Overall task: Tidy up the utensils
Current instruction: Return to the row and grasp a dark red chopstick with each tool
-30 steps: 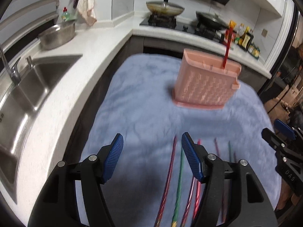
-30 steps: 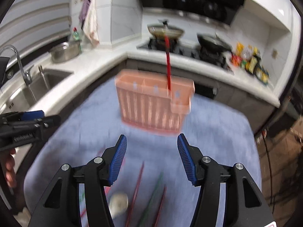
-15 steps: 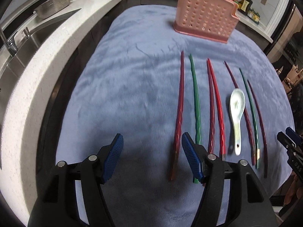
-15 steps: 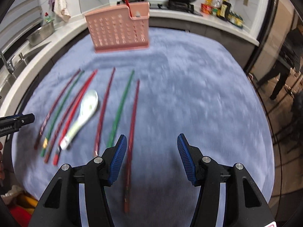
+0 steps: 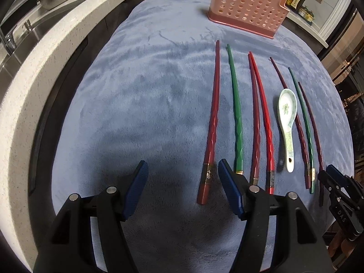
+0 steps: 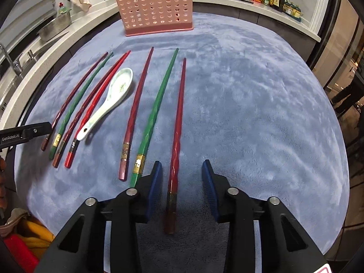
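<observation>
Blue cloth (image 6: 250, 91) under your grippers, pink holder (image 6: 157, 9) at its far edge, chopsticks and a spoon (image 6: 113, 95) in a row, your right gripper (image 6: 182, 179) just closing around the rightmost chopstick (image 6: 178, 125), pads not touching, your left gripper (image 5: 182, 182) spread beside the leftmost chopstick (image 5: 212, 125).

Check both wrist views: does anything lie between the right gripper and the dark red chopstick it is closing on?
No. The dark red chopstick already lies between the right gripper's blue pads, untouched; its jaws have just been closing.
</observation>
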### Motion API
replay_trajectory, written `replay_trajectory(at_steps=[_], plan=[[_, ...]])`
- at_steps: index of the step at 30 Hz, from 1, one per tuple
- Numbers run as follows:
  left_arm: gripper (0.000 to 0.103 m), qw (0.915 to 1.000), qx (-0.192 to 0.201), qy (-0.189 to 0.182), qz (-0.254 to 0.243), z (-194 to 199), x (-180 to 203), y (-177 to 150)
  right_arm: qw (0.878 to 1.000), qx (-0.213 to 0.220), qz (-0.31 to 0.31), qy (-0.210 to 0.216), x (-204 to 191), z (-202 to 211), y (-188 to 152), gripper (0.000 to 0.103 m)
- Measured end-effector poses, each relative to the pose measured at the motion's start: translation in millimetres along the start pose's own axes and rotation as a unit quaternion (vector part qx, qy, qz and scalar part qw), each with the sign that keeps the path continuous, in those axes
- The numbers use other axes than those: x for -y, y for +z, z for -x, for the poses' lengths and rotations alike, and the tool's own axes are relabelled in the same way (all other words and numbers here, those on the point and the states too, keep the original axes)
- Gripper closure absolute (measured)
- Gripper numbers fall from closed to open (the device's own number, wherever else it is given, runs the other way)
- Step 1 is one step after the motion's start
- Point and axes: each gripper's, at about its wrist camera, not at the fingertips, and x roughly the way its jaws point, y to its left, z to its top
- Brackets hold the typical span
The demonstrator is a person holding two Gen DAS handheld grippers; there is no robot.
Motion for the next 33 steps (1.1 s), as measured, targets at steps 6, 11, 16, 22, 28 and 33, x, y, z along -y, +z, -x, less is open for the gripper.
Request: replay_trajectory(at_steps=[6,11,16,22,28,33], plan=[[0.049,0.9999,-0.007,0.001,-0.007,-5,3,-2,1.0,-0.003,-0.004,0.001,2,-2,-3,0.077],[0.059,0.9999,-0.004,0.007,-0.014,-5,4,-3,1.0,-0.003,-0.004,0.0,3,-4,-4,0.078],[0.074,0.9998,-0.002,0.006,-0.02,-4,6,-4,1.0,-0.003,-0.002,-0.002,3,-4,-4,0.081],[0.091,0.9995,-0.002,0.004,-0.032,-3,10,-4,1.0,-0.004,0.002,0.001,1,-4,-4,0.096],[0.092,0.9993,0.0,0.007,-0.036,-2,13,-5,1.0,-0.003,0.003,0.001,0,-4,-3,0.096],[0.093,0.9992,0.006,0.01,-0.039,2,14,-3,1.0,0.002,0.001,0.002,2,2,1,0.096]])
